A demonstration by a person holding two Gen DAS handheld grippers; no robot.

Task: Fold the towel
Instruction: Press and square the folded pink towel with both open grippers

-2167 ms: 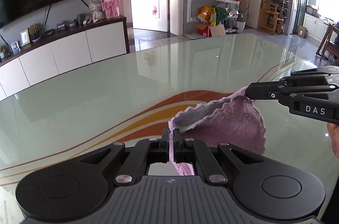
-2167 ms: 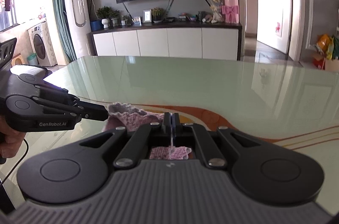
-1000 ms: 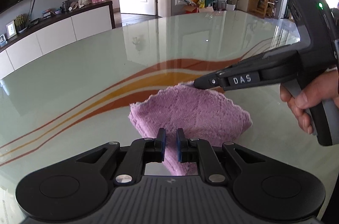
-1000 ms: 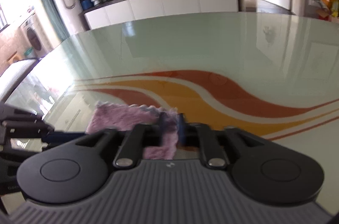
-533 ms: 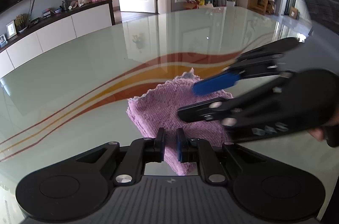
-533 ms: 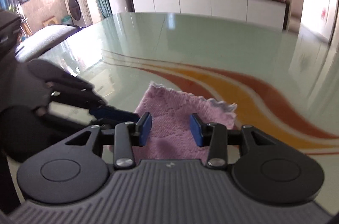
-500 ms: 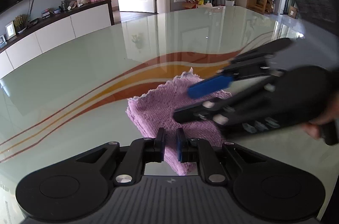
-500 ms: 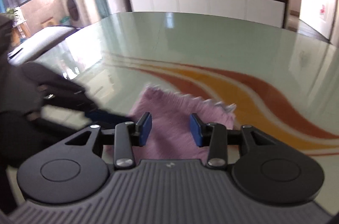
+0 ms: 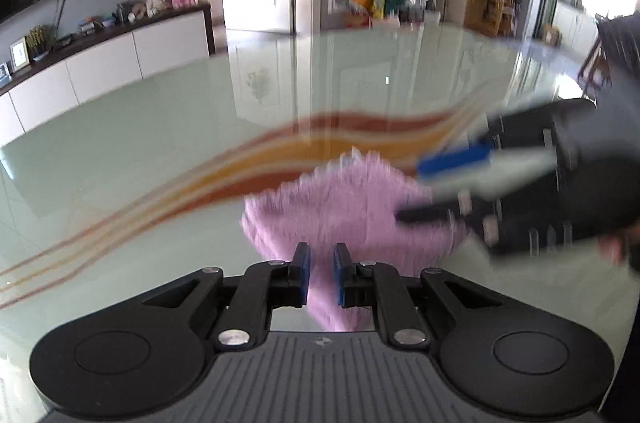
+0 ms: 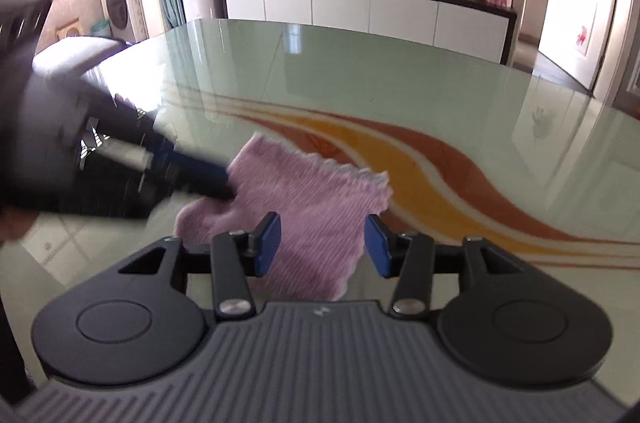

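Left wrist view: the left gripper (image 9: 321, 277) tilts down toward the glass table (image 9: 160, 151), its jaws opening around a corner of the folded pink towel (image 9: 352, 199), which lies on the table. The right gripper (image 10: 323, 243) also angles down, jaws opening wide above the towel's near edge, gripping nothing.

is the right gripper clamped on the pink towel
No, the right gripper has its jaws opening wide apart, pads clear of the towel lying on the table.
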